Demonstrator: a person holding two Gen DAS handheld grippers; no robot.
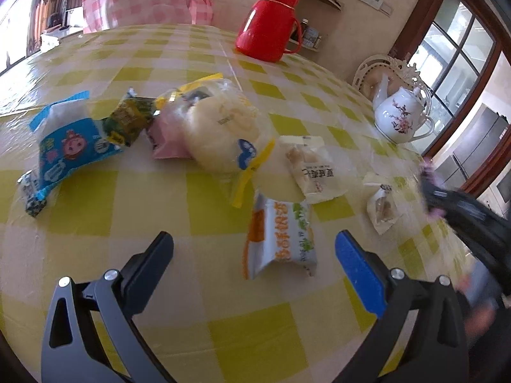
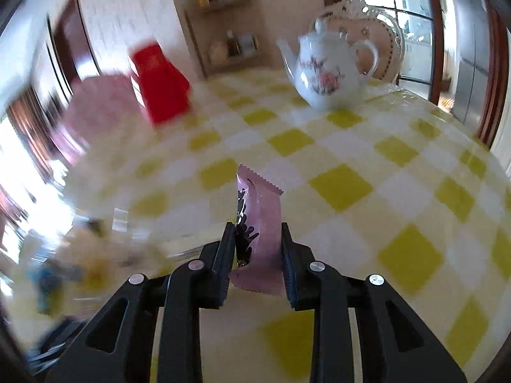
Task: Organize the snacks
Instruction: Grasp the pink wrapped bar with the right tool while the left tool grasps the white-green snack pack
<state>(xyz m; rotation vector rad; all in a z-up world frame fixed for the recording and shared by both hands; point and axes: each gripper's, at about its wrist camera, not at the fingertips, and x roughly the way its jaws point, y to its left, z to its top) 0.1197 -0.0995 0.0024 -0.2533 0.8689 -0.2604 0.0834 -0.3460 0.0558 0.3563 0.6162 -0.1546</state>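
In the left wrist view my left gripper is open and empty just above the table, with an orange-and-white snack packet lying between its fingers. Beyond lie a large clear bag of pale round cake, a blue cartoon packet, a green-yellow packet, a pink packet, a cream packet and a small clear packet. In the right wrist view my right gripper is shut on a pink snack packet, held upright above the table. It also shows blurred in the left wrist view.
A red thermos jug stands at the far side of the yellow checked table. A white flowered teapot stands at the back right, with an ornate white chair behind it. The right wrist view is motion-blurred at left.
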